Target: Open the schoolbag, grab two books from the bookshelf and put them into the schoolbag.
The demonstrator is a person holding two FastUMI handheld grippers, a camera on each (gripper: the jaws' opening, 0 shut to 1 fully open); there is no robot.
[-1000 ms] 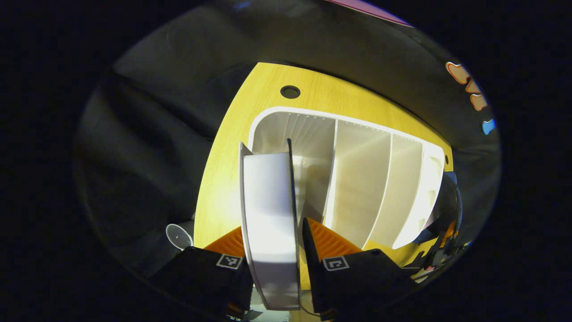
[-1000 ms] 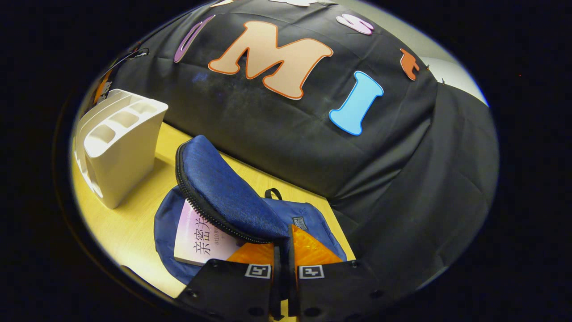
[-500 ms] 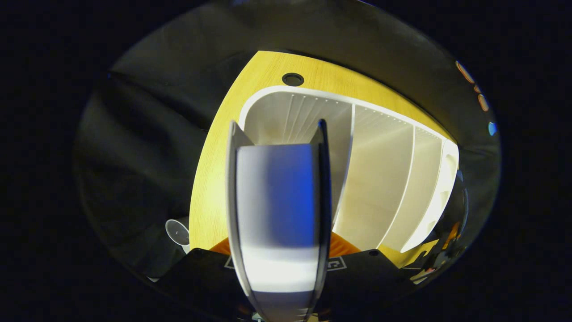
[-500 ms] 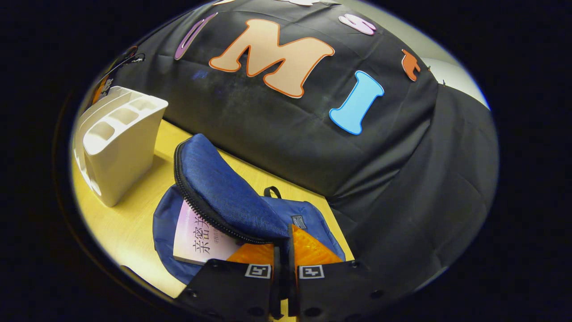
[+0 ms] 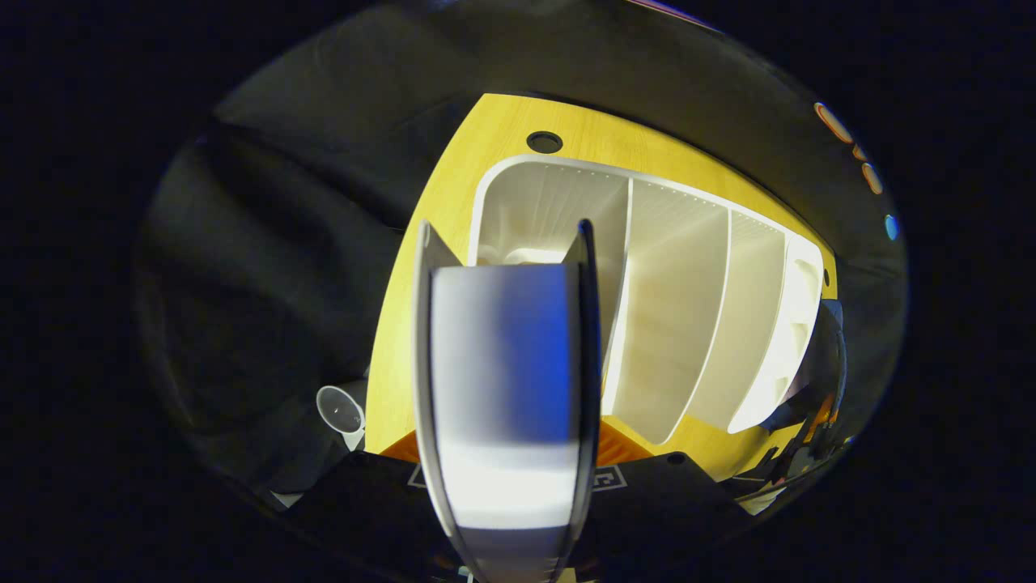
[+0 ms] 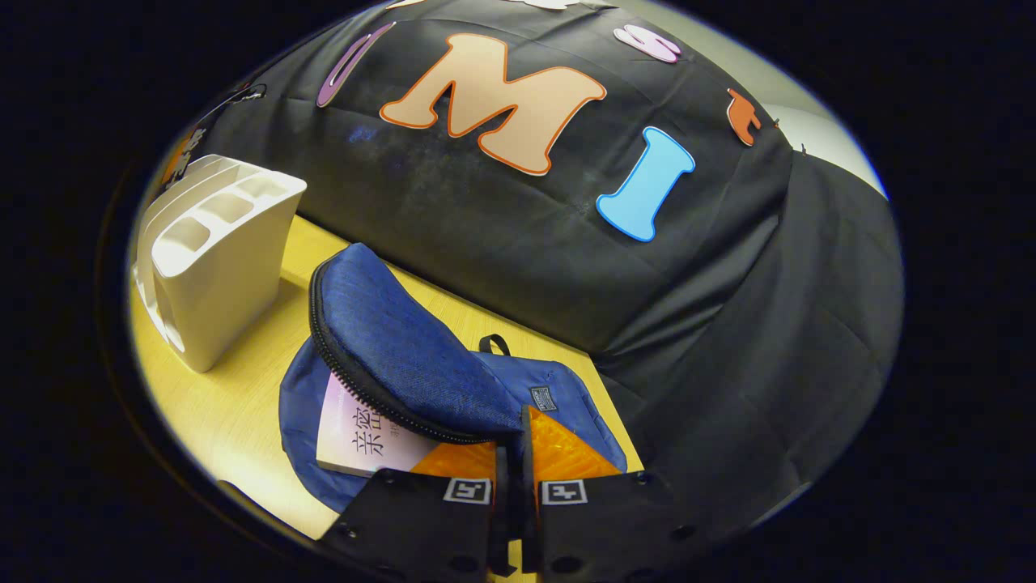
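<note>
Book [image 5: 506, 389] is sitting edge-on between my left gripper [image 5: 508, 474] fingers, its white and blue page block facing the camera and its two covers rising on either side; both fingers are pressing its covers, so the claw is clamped on it. Behind it, the white shelf [image 5: 688, 308] is standing on the yellow table [image 5: 429, 267], its three slots showing bare white walls. I am also seeing a small clear cup [image 5: 341, 409] off the table's left edge. In the right gripper view, my right gripper [image 6: 511, 478] is pinching the blue bag [image 6: 550, 389] flap [image 6: 396, 340] with fingers drawn together on the cloth, holding the flap lifted with its zip edge facing left. Under the flap, a pink and white book [image 6: 360, 433] is lying inside the bag, its near corner sticking out. The shelf [image 6: 214, 259] is standing left of the bag on the table [image 6: 235, 405], apart from it.
</note>
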